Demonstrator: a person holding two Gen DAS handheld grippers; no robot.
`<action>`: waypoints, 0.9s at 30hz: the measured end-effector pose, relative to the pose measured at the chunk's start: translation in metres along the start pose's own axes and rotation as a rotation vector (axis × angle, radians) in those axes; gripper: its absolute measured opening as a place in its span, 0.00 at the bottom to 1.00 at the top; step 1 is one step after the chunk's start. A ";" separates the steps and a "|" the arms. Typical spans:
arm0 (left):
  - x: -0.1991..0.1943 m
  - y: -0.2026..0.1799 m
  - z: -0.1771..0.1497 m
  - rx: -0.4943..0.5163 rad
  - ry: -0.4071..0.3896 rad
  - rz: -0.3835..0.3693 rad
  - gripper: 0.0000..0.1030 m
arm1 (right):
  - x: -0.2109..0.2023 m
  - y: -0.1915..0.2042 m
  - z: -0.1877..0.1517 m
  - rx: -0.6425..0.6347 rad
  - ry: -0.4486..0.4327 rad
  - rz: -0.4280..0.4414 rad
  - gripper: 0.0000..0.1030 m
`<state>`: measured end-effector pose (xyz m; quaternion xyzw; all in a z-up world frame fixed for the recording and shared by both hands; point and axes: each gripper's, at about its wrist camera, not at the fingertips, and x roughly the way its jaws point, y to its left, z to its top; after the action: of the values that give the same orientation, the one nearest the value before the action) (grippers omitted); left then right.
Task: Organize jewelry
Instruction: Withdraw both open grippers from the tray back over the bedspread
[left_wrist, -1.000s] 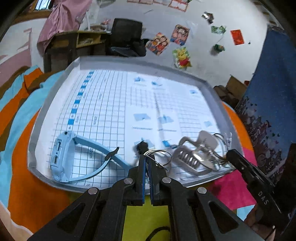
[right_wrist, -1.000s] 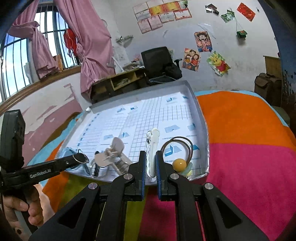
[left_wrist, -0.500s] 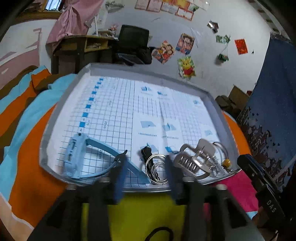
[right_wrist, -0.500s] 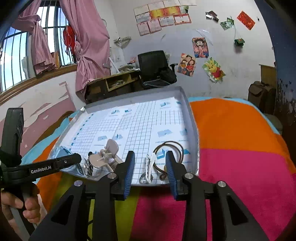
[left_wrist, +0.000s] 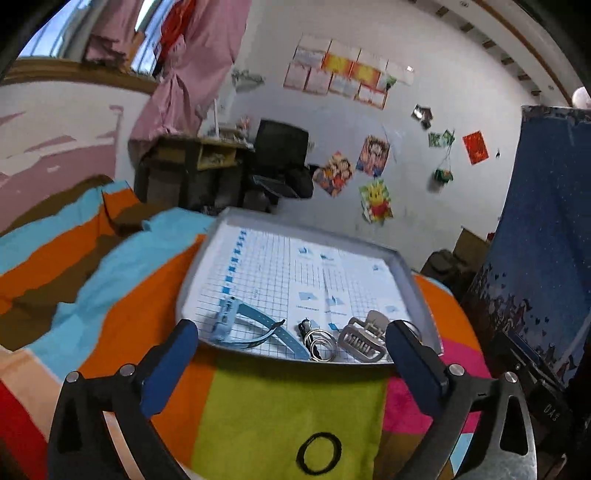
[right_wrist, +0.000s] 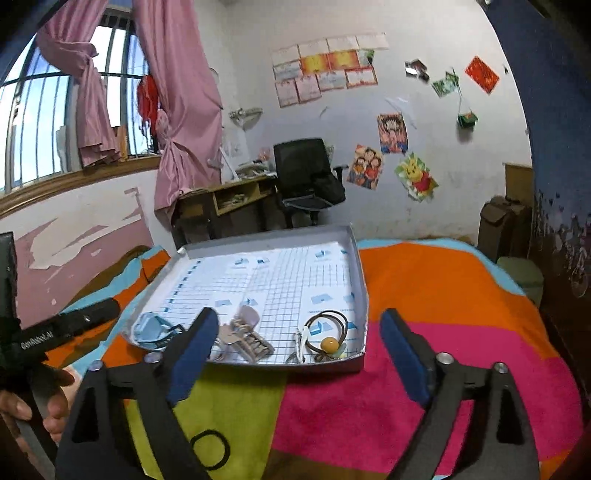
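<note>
A shallow grey tray (left_wrist: 417, 280) lined with gridded paper lies on the bed; it also shows in the right wrist view (right_wrist: 364, 291). Along its near edge lie a light blue watch (left_wrist: 236, 325), silver rings (left_wrist: 321, 341), a beige claw clip (left_wrist: 360, 338), a white hair clip (right_wrist: 301, 341) and a brown hair tie with a yellow bead (right_wrist: 328, 343). My left gripper (left_wrist: 291, 356) is open and empty, drawn back before the tray. My right gripper (right_wrist: 299, 339) is open and empty, also short of the tray.
The bed cover (right_wrist: 443, 295) is striped orange, pink, blue and green. A black hair tie (left_wrist: 318, 452) lies on the green patch near me. A desk and black chair (right_wrist: 306, 177) stand by the far wall. A blue curtain (left_wrist: 546, 240) hangs at the right.
Both grippers opened and let go: the left released the silver rings, the right released the white hair clip. Both pulled back and up from the tray.
</note>
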<state>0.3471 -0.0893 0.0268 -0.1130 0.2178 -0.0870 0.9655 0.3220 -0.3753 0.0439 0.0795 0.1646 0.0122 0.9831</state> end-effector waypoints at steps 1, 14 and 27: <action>-0.009 0.000 -0.001 0.013 -0.017 0.007 1.00 | -0.006 0.002 0.001 -0.001 -0.007 0.005 0.96; -0.120 0.021 -0.032 0.087 -0.103 0.042 1.00 | -0.114 0.050 -0.017 -0.074 -0.070 0.049 0.99; -0.171 0.051 -0.072 0.112 -0.038 0.099 1.00 | -0.167 0.067 -0.062 -0.048 0.006 0.086 0.99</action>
<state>0.1698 -0.0158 0.0189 -0.0495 0.1993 -0.0490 0.9775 0.1439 -0.3082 0.0509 0.0628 0.1637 0.0589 0.9828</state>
